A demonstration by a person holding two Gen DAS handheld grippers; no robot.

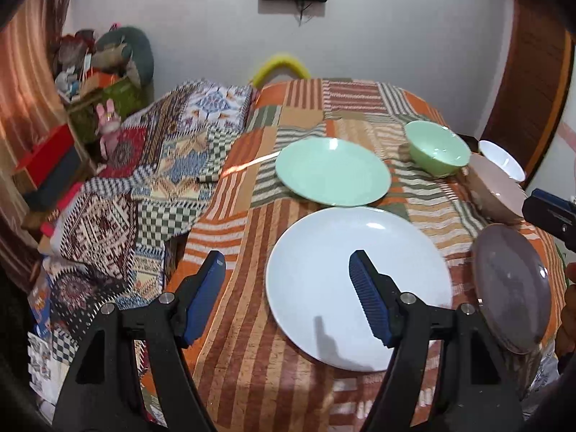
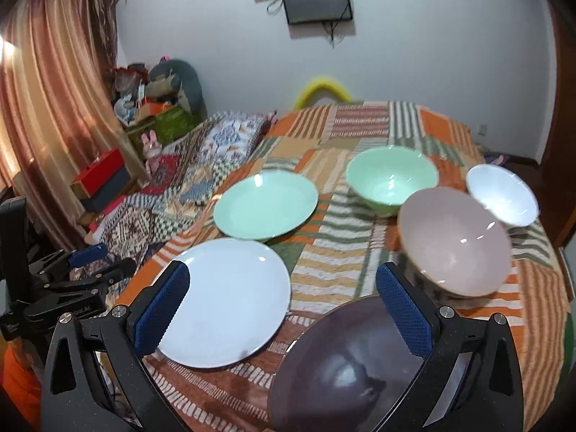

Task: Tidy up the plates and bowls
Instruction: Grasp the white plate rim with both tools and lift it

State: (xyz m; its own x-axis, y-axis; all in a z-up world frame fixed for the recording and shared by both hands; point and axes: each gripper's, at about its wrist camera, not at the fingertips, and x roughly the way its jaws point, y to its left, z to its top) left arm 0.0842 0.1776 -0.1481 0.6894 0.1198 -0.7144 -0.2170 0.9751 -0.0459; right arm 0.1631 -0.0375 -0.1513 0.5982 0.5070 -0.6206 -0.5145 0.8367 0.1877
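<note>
Right wrist view: right gripper wide apart above white plate and dark glass plate, left gripper likewise wide, both empty.

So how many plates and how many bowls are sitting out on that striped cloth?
Plates: 3 – white plate, green plate, dark plate
Bowls: 3 – green bowl, pink bowl, white bowl
Total: 6

You've got a pale blue plate, a mint green plate and matching green bowl, a pink bowl, a white bowl, maybe bluish, and a smoky grey plate, all on an orange, green and cream striped patchwork cloth.
</note>
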